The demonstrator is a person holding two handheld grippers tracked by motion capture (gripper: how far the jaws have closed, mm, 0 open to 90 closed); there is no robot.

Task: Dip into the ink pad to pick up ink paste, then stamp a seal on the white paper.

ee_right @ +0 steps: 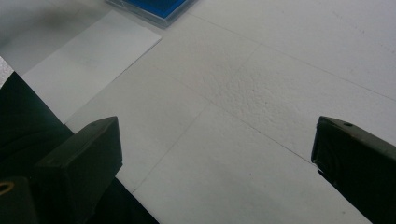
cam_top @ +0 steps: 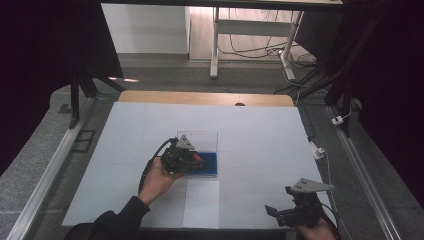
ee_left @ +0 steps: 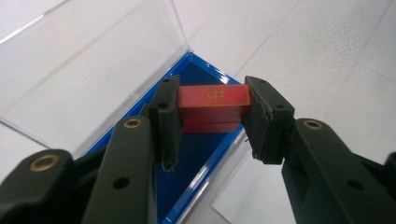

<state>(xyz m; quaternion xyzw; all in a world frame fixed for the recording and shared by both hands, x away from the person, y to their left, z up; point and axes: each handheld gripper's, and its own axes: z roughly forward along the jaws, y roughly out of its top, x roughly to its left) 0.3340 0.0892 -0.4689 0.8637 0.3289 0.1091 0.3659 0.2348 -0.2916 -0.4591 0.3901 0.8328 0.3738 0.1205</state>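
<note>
My left gripper (ee_left: 212,122) is clamped on a red block (ee_left: 213,108), held over the blue tray (ee_left: 201,175) of the clear box in the middle of the frame. My right gripper (ee_right: 215,154) sits wide apart, holding nothing, at the lower right over the white table (cam_top: 260,135).

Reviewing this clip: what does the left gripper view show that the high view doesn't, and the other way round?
Left gripper view: the gold mark on the red block, each end of the block pressed by a black pad, and the clear lid standing open.

High view: the right gripper low at the near right edge of the table, apart from the case, and a white sheet in front of the case.

Both: the blue case and the left gripper over it.
</note>
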